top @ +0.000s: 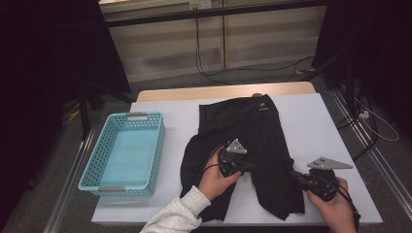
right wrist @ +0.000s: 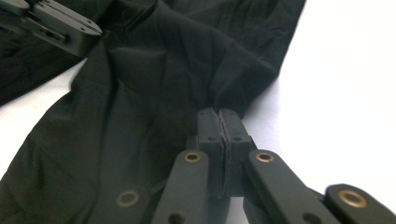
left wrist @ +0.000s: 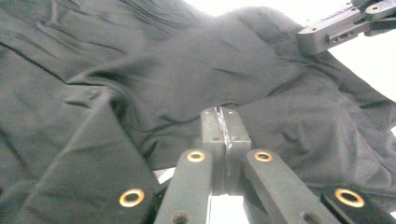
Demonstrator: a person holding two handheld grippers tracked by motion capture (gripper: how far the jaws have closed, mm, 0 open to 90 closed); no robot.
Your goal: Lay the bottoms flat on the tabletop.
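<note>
Both the left gripper (top: 250, 166) and right gripper (top: 295, 174) pinch the black shorts (top: 257, 141), jaws pressed together on fabric; soft, light, floppy, probably best held by its hems.

shorts (top: 252, 141) — black | basket (top: 97, 165) — light blue | table (top: 325, 126) — white

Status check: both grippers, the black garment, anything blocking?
Left gripper shut on black garment, inner leg edge. Right gripper shut on its outer edge. Blue basket sits apart, left; nothing in the way.

Matt black cloth shorts (top: 252, 145) lie beside a perforated glossy plastic basket (top: 104, 145).
</note>
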